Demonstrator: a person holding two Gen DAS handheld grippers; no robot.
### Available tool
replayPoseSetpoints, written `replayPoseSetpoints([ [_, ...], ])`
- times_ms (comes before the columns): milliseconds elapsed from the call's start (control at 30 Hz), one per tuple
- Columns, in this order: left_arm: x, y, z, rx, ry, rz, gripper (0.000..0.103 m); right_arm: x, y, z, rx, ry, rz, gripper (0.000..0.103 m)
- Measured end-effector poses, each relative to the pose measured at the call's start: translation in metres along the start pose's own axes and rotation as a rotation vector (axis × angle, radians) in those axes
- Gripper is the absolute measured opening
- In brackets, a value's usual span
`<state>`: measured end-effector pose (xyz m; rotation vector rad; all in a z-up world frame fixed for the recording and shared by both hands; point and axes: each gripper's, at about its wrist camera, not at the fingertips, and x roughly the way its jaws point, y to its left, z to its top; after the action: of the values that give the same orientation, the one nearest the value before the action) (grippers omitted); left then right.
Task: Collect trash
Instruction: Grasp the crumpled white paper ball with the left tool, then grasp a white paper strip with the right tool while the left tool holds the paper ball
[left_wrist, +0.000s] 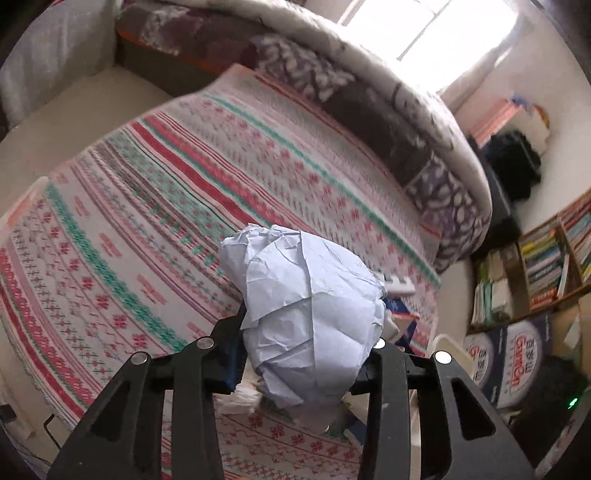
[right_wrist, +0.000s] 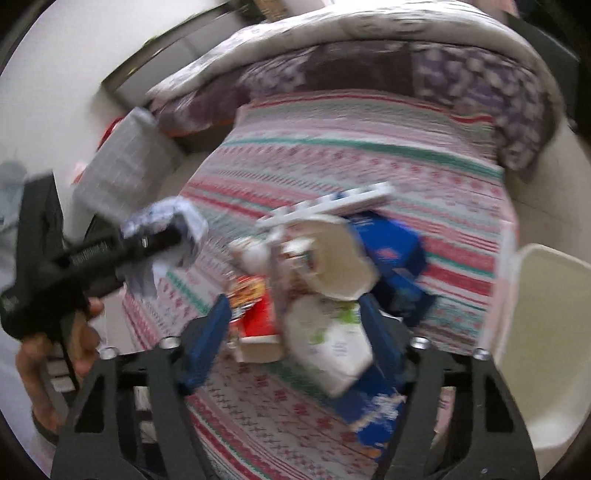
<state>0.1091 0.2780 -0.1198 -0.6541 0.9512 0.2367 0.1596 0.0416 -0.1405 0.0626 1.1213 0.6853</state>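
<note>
while the left gripper (left_wrist: 306, 354) pinched the crumpled paper ball (left_wrist: 303, 317), it looked light and crushable, best squeezed across its middle. the right gripper (right_wrist: 295, 325) stood spread over a white carton (right_wrist: 328, 343) on the bed (right_wrist: 369, 155).

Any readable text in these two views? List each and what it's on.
"GameOn": on the blue box under the bookshelf.
Korean characters beside it: too small to read.
Book spines on the bookshelf: too small.
Print on the blue carton, red packet and white pouch: blurred.
</note>
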Motion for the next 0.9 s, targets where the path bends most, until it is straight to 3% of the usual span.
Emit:
replayPoseSetpoints([
  [100, -0.014, 0.014, 0.006, -0.024, -0.031, -0.01, 0.039, 0.015, 0.021, -0.001, -0.063, 0.021, -0.005, 0.048],
  [467, -0.028, 0.037, 0.011, -0.05, -0.033, -0.036, 0.039, 0.046, 0.032, 0.029, -0.091, -0.056, -0.088, 0.047],
  [567, -0.029, 0.037, 0.01, -0.045, -0.029, -0.039, 0.039, 0.057, 0.033, 0.029, -0.094, -0.046, -0.103, 0.036],
  [633, -0.028, 0.037, 0.01, -0.041, -0.025, -0.041, 0.04, 0.062, 0.034, 0.03, -0.095, -0.039, -0.111, 0.018],
  [733, -0.028, 0.038, 0.01, -0.037, -0.021, -0.034, 0.04, 0.066, 0.033, 0.031, -0.088, -0.031, -0.125, 0.003],
  [900, -0.029, 0.039, 0.01, -0.041, -0.029, -0.034, 0.04, 0.059, 0.035, 0.03, -0.084, -0.06, -0.13, 0.0],
])
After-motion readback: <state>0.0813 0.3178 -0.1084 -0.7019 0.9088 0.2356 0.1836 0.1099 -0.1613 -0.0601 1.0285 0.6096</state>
